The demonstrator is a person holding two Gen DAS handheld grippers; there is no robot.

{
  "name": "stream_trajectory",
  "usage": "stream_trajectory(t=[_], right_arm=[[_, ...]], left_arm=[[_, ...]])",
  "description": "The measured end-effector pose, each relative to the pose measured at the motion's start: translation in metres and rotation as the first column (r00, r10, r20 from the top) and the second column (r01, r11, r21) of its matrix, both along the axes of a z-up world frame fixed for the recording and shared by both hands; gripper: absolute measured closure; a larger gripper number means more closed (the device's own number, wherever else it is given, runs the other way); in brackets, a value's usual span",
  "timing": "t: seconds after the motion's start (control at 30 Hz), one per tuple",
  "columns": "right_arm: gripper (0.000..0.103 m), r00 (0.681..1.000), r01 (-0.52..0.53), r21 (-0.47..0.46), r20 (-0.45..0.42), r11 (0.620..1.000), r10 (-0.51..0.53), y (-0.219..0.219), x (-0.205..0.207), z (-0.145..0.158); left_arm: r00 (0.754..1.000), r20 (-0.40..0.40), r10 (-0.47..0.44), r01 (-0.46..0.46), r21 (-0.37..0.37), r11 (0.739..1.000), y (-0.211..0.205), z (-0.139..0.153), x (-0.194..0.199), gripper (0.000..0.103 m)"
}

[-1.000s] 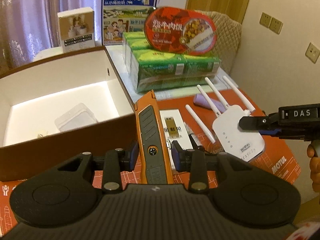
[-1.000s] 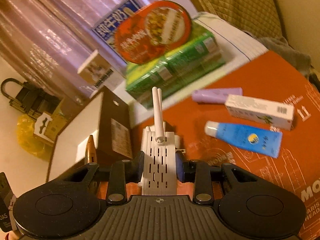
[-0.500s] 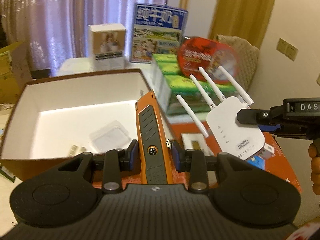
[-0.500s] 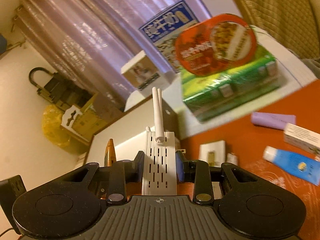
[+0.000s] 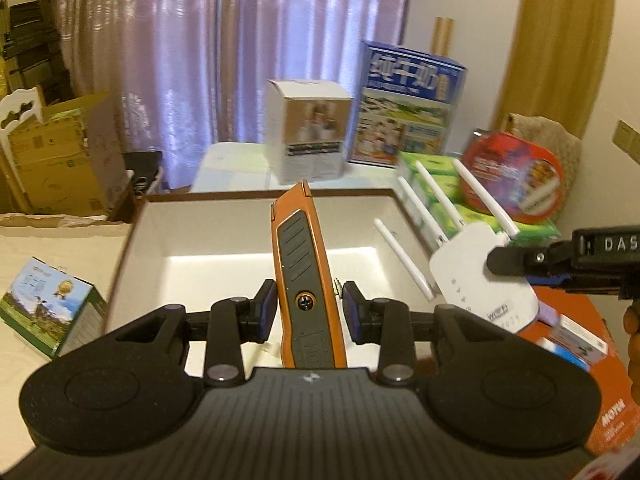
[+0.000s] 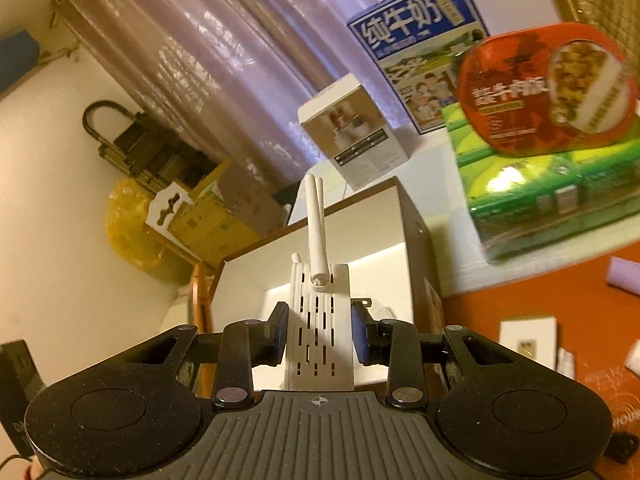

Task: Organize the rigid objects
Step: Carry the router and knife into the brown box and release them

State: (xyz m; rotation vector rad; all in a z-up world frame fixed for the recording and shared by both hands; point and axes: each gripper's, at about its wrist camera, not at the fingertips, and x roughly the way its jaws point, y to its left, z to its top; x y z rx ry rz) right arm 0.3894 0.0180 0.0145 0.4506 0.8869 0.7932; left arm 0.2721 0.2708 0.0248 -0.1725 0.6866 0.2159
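My left gripper (image 5: 307, 310) is shut on an orange and grey utility knife (image 5: 304, 264), held upright above the open brown box (image 5: 136, 236) with a white inside. My right gripper (image 6: 320, 338) is shut on a white WiFi router (image 6: 320, 336) with several antennas. In the left wrist view the router (image 5: 480, 280) hangs over the box's right wall, with the right gripper (image 5: 516, 260) beside it. The knife tip (image 6: 197, 296) shows at the left in the right wrist view, beside the box (image 6: 416, 240).
An orange mat (image 6: 540, 304) carries a small white card (image 6: 528, 340), boxes and tubes (image 5: 576, 340). Green packs (image 6: 552, 196) with a red food bowl (image 6: 544, 88), a milk carton (image 5: 408, 108) and a white box (image 5: 308, 128) stand behind. A small green box (image 5: 48, 308) lies left.
Both grippers have lifted and swung left, from above the orange mat to over the open box, carrying the knife and the router with them.
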Motion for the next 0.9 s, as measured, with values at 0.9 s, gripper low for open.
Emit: stream_trajectory(t=[0.9], right_arm=[[0.074, 0.990, 0.034, -0.480, 0.134, 0.876, 0.035, 0.130, 0.049, -0.076]], left_arm=[[0.966, -0.258, 0.036, -0.038, -0.006, 0.999, 0.109, -0.090, 0.074, 0.073]])
